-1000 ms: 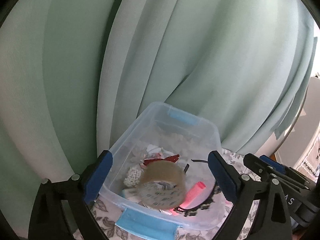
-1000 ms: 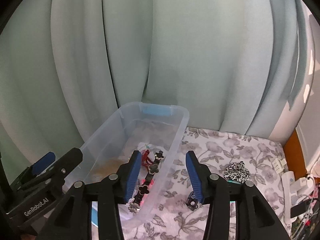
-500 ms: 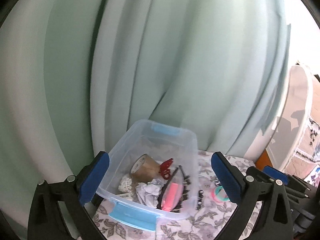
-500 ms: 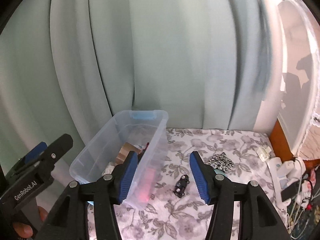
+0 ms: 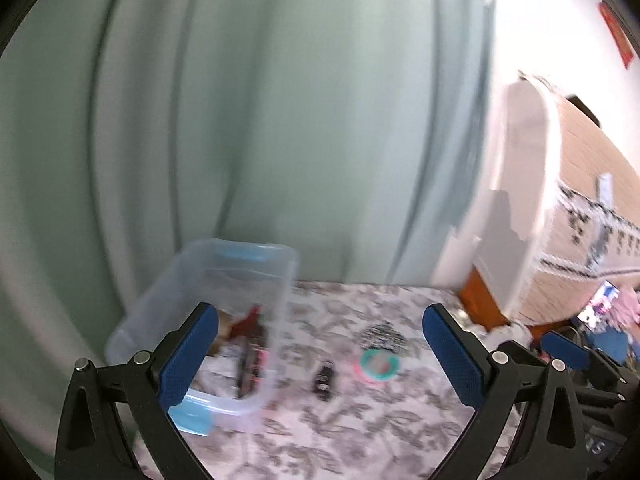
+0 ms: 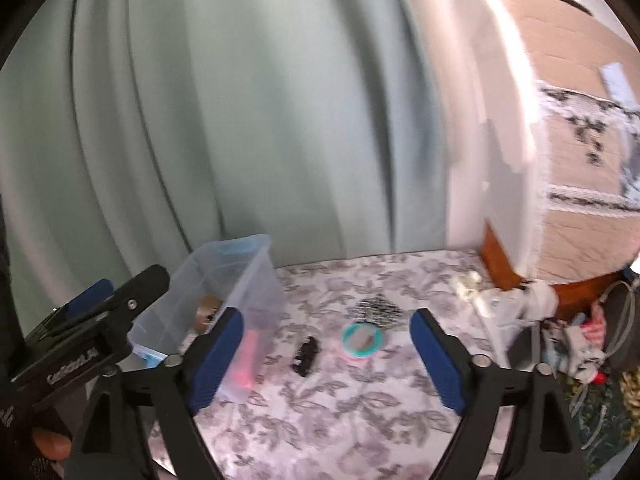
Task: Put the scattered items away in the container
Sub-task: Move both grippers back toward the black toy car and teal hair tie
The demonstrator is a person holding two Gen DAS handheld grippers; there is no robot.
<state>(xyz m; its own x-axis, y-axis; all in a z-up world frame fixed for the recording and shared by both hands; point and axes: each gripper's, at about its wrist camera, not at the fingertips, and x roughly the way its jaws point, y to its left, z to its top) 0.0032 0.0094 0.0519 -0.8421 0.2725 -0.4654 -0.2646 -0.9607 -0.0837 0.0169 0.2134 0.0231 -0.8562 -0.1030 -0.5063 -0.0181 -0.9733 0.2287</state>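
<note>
Your right gripper (image 6: 326, 354) has let go of the clip; both grippers gape wide, empty. 3 things wait at 3 o'clock of the box (image 6: 236, 276).

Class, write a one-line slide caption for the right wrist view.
Open right tongs above a floral cloth, facing a black clip, teal ring and scrunchie beside the bin.
</note>
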